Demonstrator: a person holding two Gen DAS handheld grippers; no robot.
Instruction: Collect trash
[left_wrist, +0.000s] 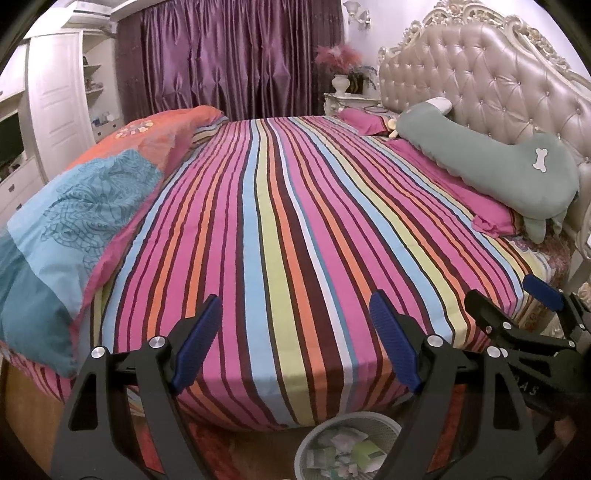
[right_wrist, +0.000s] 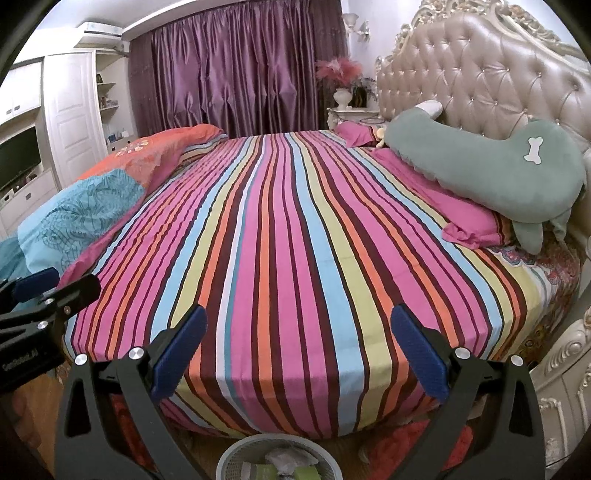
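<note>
Your left gripper (left_wrist: 295, 343) hangs at the side edge of the striped bed (left_wrist: 280, 221) with its jaws spread and nothing between them. Your right gripper (right_wrist: 299, 354) does the same just beside it, at 3 o'clock. The wastebasket (left_wrist: 373, 419) sits on the floor at 6 o'clock, against the bed's edge, holding crumpled tissue and a green packet (right_wrist: 273, 474). A green plush pillow (left_wrist: 498, 166) leans on the headboard at 2 o'clock.

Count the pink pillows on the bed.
2. One pink pillow lies under the green plush by the headboard; another sits at the far corner near the nightstand. More may be hidden behind the plush.
</note>
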